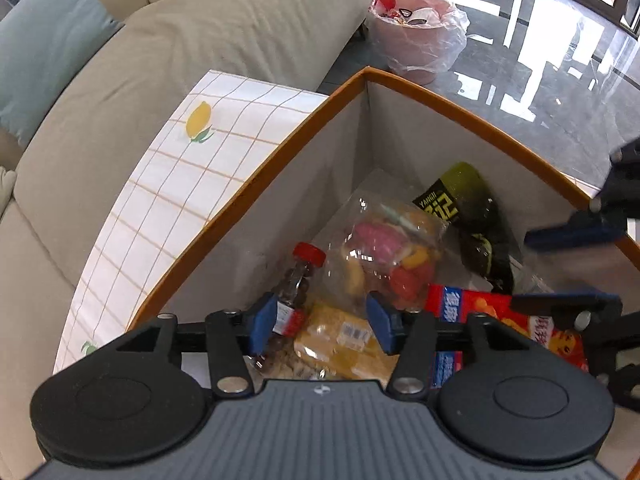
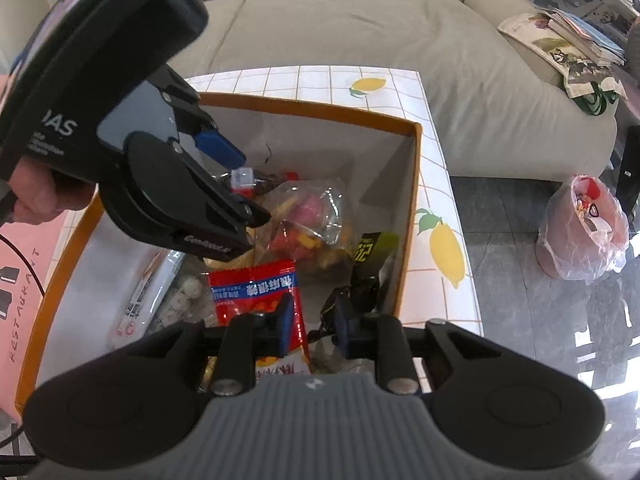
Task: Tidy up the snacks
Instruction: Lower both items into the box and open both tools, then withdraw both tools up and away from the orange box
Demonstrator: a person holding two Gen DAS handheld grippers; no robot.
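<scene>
An orange-rimmed white box (image 1: 440, 100) (image 2: 304, 106) holds the snacks. Inside lie a clear bag of coloured sweets (image 1: 384, 248) (image 2: 308, 216), a red-capped bottle (image 1: 300, 276), a yellow packet (image 1: 340, 340), a red packet (image 1: 480, 308) (image 2: 256, 288) and a dark green packet (image 1: 460, 196) (image 2: 372, 248). My left gripper (image 1: 320, 328) (image 2: 240, 184) hangs open just above the yellow packet and bottle, gripping nothing. My right gripper (image 2: 315, 324) (image 1: 568, 268) stands slightly open over the box's near side. The red packet's edge lies by its left finger, and the pads do not press on it.
The box sits on a white lemon-print tablecloth (image 1: 192, 168) (image 2: 440, 240). A beige sofa (image 1: 200, 40) (image 2: 360, 32) runs behind it, with magazines (image 2: 560, 36) on the seat. A pink bin with a plastic liner (image 1: 416, 36) (image 2: 580, 228) stands on the glossy floor.
</scene>
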